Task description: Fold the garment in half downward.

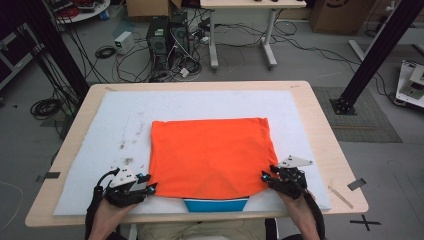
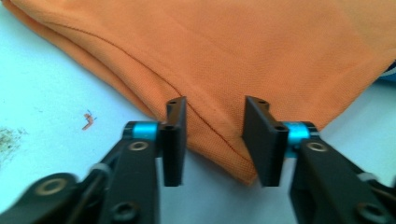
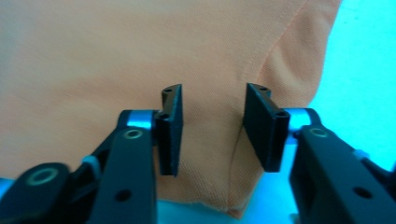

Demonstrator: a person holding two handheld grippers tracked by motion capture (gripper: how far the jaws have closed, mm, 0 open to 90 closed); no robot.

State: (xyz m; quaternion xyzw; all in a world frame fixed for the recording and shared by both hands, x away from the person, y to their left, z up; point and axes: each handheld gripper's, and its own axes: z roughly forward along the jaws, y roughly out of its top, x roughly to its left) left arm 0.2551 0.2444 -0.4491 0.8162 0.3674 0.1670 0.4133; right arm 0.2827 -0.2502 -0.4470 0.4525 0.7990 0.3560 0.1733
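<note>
I see the orange cloth (image 1: 212, 157) lying folded and flat on the white mat (image 1: 115, 120) at the middle of the table (image 1: 320, 130), a blue band (image 1: 216, 204) peeking out under its near edge. My left gripper (image 1: 149, 188) sits at the cloth's near left corner; in the left gripper view its jaws stand apart, with the corner of the cloth (image 2: 243, 172) lying between them on the mat, unpinched. My right gripper (image 1: 266, 177) sits at the near right corner; in the right gripper view its jaws are also apart, straddling a seam of the cloth (image 3: 233, 154) just above the hem, pads clear of the fabric.
</note>
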